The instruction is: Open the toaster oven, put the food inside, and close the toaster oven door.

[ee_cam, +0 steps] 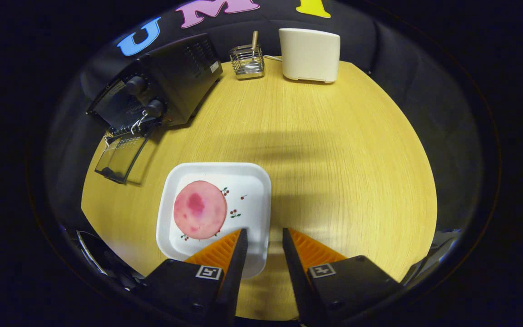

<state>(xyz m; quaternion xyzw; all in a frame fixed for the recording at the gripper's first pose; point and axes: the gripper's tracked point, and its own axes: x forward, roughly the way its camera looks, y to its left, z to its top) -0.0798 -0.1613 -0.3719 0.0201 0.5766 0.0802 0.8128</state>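
Note:
A round pink slice of meat [199, 209] lies on a square white plate [252, 181] with small cherry prints. The plate sits on the wooden table just ahead of my left finger, which overlaps its near corner. My gripper [264, 232] hovers above the table, open, with nothing between its fingers. The black toaster oven [170, 81] stands far off beyond the plate at the table's back left. Its glass door [120, 156] hangs folded down and open toward the table edge.
A small wire rack holding a spoon [248, 61] and a cream-white box-shaped appliance [309, 54] stand at the far edge of the round wooden table [334, 159]. Bare wood spreads ahead of the right finger.

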